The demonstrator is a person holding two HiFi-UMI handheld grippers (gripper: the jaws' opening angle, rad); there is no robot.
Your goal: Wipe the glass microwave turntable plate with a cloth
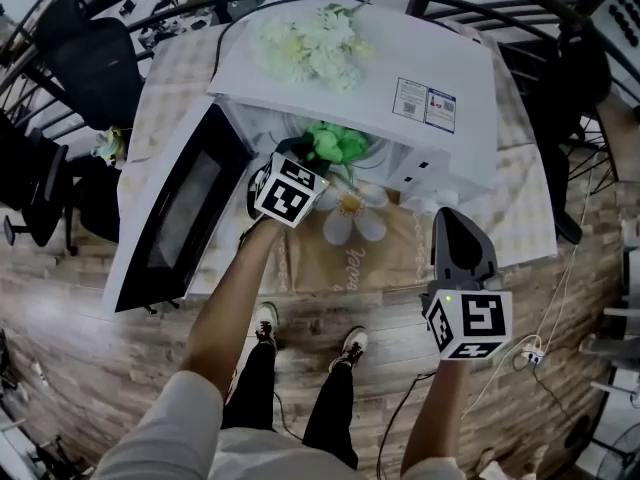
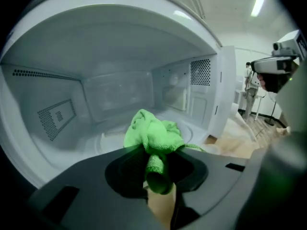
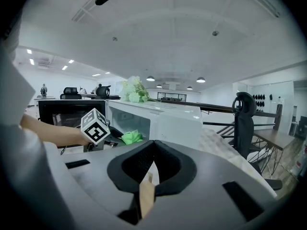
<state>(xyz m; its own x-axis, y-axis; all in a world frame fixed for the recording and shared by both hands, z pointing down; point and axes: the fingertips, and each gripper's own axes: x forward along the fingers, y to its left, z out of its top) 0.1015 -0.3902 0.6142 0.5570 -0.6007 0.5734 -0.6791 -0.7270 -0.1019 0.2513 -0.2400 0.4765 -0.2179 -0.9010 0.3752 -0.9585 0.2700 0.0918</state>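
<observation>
A white microwave (image 1: 400, 78) stands on the table with its door (image 1: 175, 218) swung open to the left. My left gripper (image 1: 318, 163) is at the mouth of the cavity, shut on a bunched green cloth (image 1: 335, 146). In the left gripper view the cloth (image 2: 152, 133) hangs from the left gripper (image 2: 156, 163) just above the glass turntable plate (image 2: 106, 136), which lies faintly visible on the cavity floor. My right gripper (image 1: 462, 253) is held apart in front of the table at the right, shut with nothing in it (image 3: 150, 176).
White artificial flowers (image 1: 310, 43) lie on top of the microwave. A tablecloth with a flower print (image 1: 352, 216) covers the table in front of it. Black office chairs (image 1: 80, 58) stand to the left, another chair (image 3: 244, 123) to the right.
</observation>
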